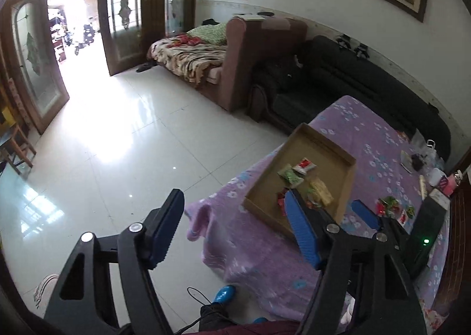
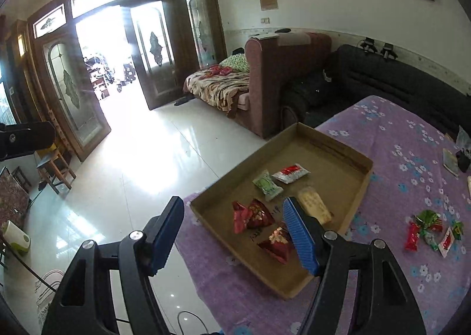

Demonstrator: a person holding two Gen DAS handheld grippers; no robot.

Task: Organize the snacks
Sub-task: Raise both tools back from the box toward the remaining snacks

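A shallow cardboard tray sits on the purple flowered tablecloth. In it lie a green packet, a white-and-red packet, a pale yellow packet and two red foil packets. A small pile of loose red and green snacks lies on the cloth right of the tray. My right gripper is open and empty above the tray's near left corner. My left gripper is open and empty, left of the table over the floor; the tray and snack pile show beyond it.
The right gripper's blue finger and black body show beside the snack pile. Small items lie at the table's far right edge. A black sofa, a brown sofa bed and open doors stand beyond white floor tiles.
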